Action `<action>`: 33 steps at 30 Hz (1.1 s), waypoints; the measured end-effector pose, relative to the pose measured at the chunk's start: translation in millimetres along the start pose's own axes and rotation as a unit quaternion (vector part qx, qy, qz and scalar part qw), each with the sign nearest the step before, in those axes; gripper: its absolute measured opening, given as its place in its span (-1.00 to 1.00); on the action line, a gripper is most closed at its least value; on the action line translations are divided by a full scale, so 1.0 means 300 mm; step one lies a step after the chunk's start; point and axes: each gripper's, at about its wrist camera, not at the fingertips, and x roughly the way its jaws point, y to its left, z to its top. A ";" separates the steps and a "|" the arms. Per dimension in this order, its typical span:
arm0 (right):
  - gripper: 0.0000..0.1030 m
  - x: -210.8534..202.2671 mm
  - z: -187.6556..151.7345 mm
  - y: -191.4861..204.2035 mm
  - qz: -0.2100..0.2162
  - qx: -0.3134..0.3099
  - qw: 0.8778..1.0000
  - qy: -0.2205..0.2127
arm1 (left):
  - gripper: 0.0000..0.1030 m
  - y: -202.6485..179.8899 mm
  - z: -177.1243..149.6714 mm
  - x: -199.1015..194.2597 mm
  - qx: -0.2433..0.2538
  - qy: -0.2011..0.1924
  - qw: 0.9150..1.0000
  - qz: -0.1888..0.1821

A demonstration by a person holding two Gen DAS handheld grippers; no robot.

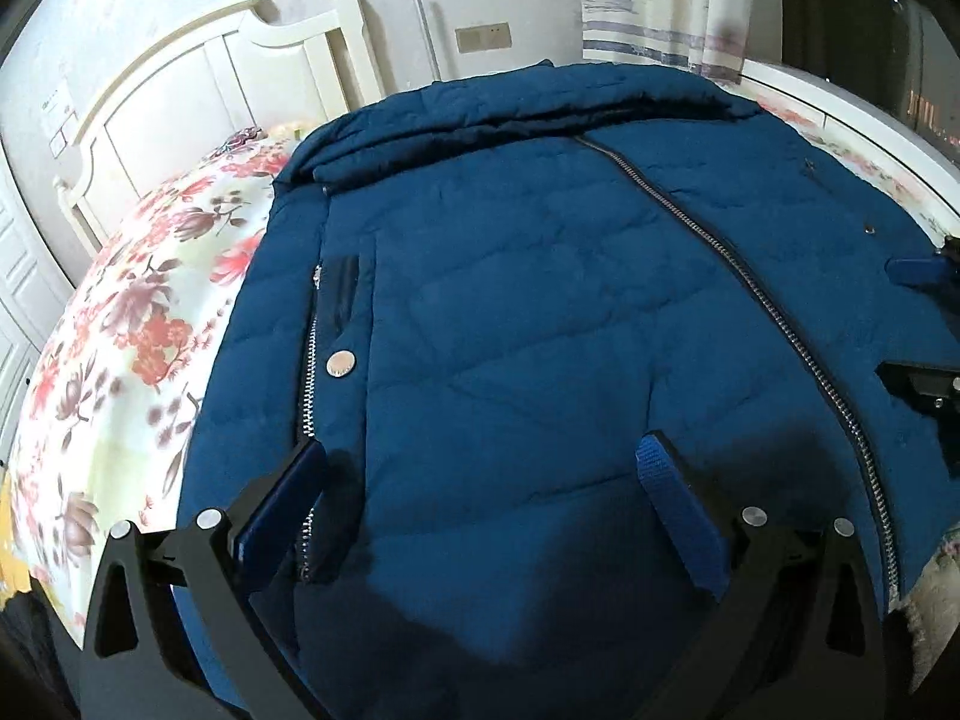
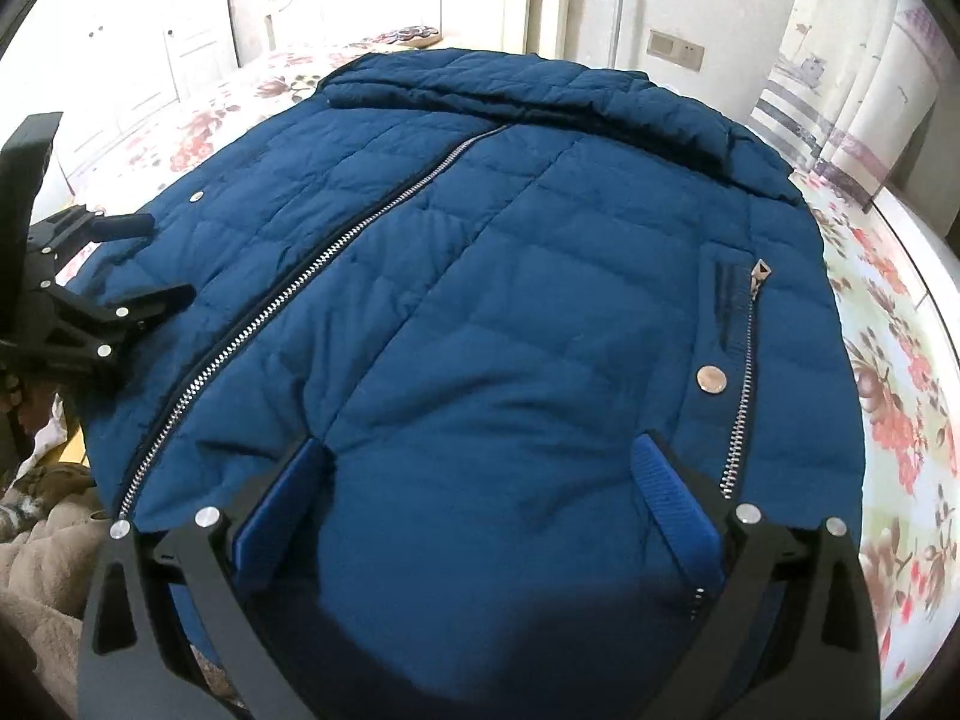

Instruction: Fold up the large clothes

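Jacket: blue quilted puffer jacket (image 1: 540, 276) lies front-up and zipped across the floral bedspread (image 1: 138, 312), collar toward the white headboard (image 1: 198, 90).
Left gripper: left gripper (image 1: 480, 450) spread wide, holding nothing, fingers over the hem by the pocket zip (image 1: 311, 372).
Right gripper: right gripper (image 2: 483, 450) gaping too, nothing between its blue pads (image 2: 672, 498), low over the hem near the snap button (image 2: 712, 378).

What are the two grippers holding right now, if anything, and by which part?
Nothing. The left gripper and right gripper are both open, fingers spread over the lower part of the blue jacket lying on the bed.
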 end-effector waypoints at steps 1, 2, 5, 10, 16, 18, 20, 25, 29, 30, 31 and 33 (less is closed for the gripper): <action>0.96 0.001 -0.001 0.000 0.000 0.000 1.000 -0.001 | 0.91 -0.014 -0.006 -0.007 0.000 -0.001 1.000 0.001; 0.96 0.001 0.000 0.003 0.001 0.001 1.000 0.000 | 0.91 -0.015 -0.007 -0.007 0.001 -0.002 1.000 0.002; 0.96 0.004 -0.004 0.011 0.002 0.002 1.000 -0.003 | 0.91 -0.014 -0.006 0.003 -0.002 -0.002 1.000 -0.002; 0.95 -0.007 -0.010 0.008 -0.005 0.001 1.000 0.000 | 0.91 -0.017 -0.004 -0.004 -0.004 0.001 1.000 -0.001; 0.95 -0.101 -0.069 -0.052 -0.045 0.028 0.998 -0.022 | 0.91 0.096 -0.072 -0.089 -0.047 -0.021 0.998 0.033; 0.95 -0.091 -0.119 -0.112 -0.026 0.064 0.997 -0.017 | 0.91 0.176 -0.120 -0.061 -0.083 -0.004 0.996 0.033; 0.95 -0.096 -0.153 -0.137 -0.010 0.077 0.996 -0.036 | 0.91 0.223 -0.149 -0.046 -0.111 -0.008 0.994 -0.008; 0.94 -0.191 -0.161 -0.161 -0.022 0.072 0.996 -0.041 | 0.91 0.207 -0.140 -0.102 -0.086 -0.018 0.995 0.036; 0.95 -0.276 -0.281 -0.298 -0.012 0.145 0.988 -0.052 | 0.91 0.318 -0.203 -0.143 -0.150 -0.025 0.988 0.005; 0.95 -0.286 -0.322 -0.337 0.008 0.172 0.984 -0.055 | 0.91 0.350 -0.226 -0.139 -0.169 -0.020 0.985 -0.005; 0.89 -0.293 -0.371 -0.376 0.030 0.206 0.976 -0.058 | 0.91 0.373 -0.246 -0.132 -0.184 -0.015 0.983 -0.015; 0.75 -0.305 -0.438 -0.416 0.050 0.238 0.967 -0.072 | 0.91 0.412 -0.278 -0.133 -0.208 -0.022 0.977 -0.045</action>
